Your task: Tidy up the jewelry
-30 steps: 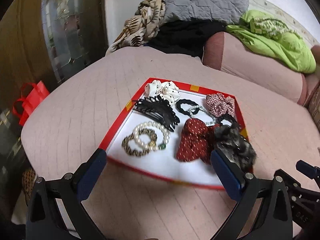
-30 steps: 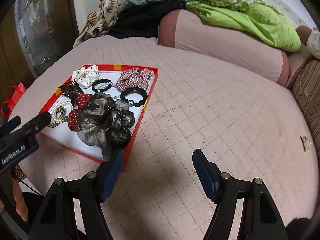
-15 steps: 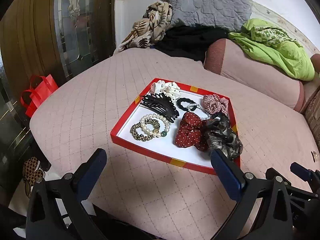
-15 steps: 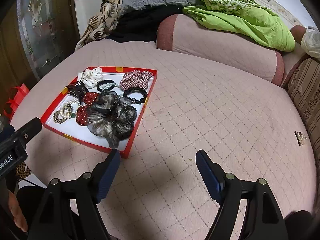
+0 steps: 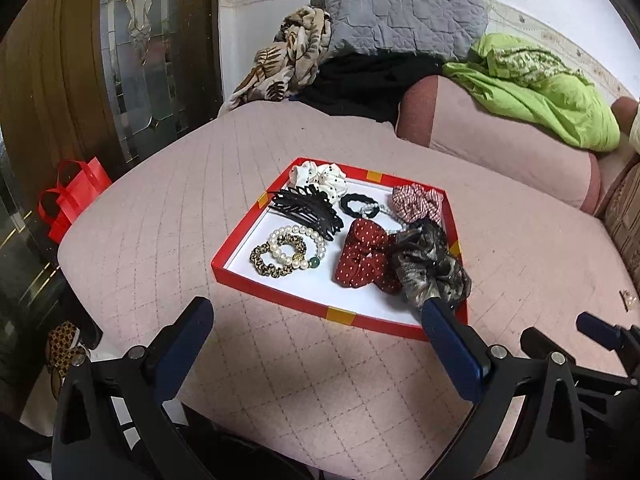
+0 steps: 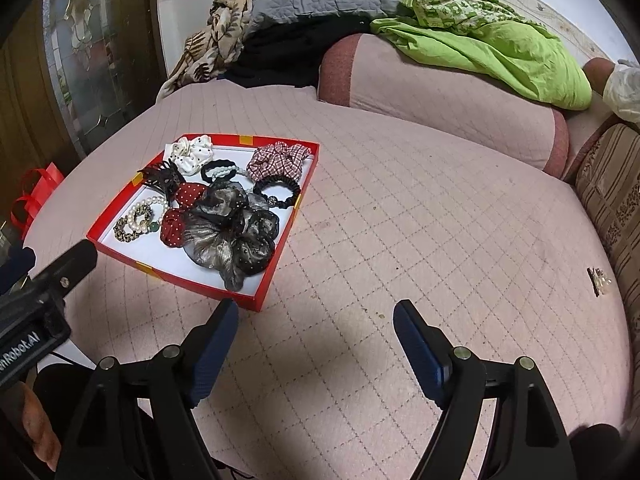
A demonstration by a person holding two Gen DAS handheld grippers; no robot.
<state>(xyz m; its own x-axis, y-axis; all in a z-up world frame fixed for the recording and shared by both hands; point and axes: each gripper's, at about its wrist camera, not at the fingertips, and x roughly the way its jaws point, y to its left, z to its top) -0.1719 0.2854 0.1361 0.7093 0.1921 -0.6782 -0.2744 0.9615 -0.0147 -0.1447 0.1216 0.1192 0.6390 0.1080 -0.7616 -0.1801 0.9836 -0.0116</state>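
Note:
A red tray [image 5: 280,291] with a white floor lies on the pink quilted bed. It holds a pearl bracelet [image 5: 298,248], a black claw clip [image 5: 308,210], a red dotted scrunchie [image 5: 364,258], a grey-brown scrunchie [image 5: 432,268], a white dotted scrunchie [image 5: 320,176], a plaid scrunchie [image 5: 416,202] and a black hair tie [image 5: 358,204]. My left gripper [image 5: 316,312] hovers open before the tray's near edge, holding nothing. My right gripper [image 6: 316,310] is open and empty over bare quilt, right of the tray's [image 6: 188,282] near corner.
A small jewelled clip [image 6: 599,280] lies alone on the quilt at far right. Pillows, a green cloth [image 6: 500,44] and a grey cushion [image 5: 400,12] pile at the bed's head. A red bag [image 5: 72,196] stands by the door on the left.
Both grippers have drawn back from the tray, which now looks smaller and farther off. The right jaws stand slightly wider than a second ago.

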